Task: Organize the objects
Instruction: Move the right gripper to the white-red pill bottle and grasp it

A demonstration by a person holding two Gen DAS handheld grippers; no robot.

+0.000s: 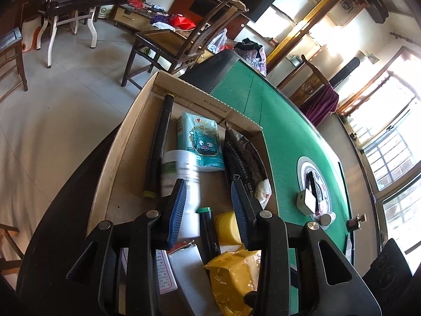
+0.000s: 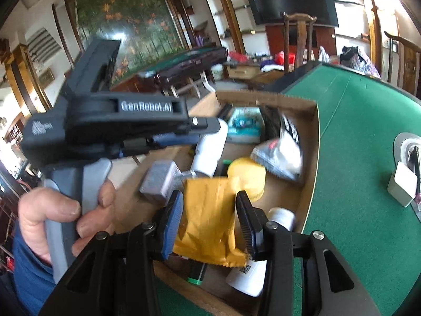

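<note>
Our right claw (image 2: pixel 209 220) grips the yellow packet (image 2: pixel 208 218) over the cardboard box (image 2: pixel 307 158) on the green surface (image 2: pixel 363 171). Our left claw (image 1: pixel 209 205) hangs open above a white bottle (image 1: pixel 188 184), beside a yellow jar (image 1: pixel 226 227) and tissue pack (image 1: pixel 201 142).

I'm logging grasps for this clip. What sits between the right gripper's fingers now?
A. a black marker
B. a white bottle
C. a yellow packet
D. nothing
C: in the right wrist view the right gripper has its two pads against the sides of the yellow packet, above the cardboard box.
</note>
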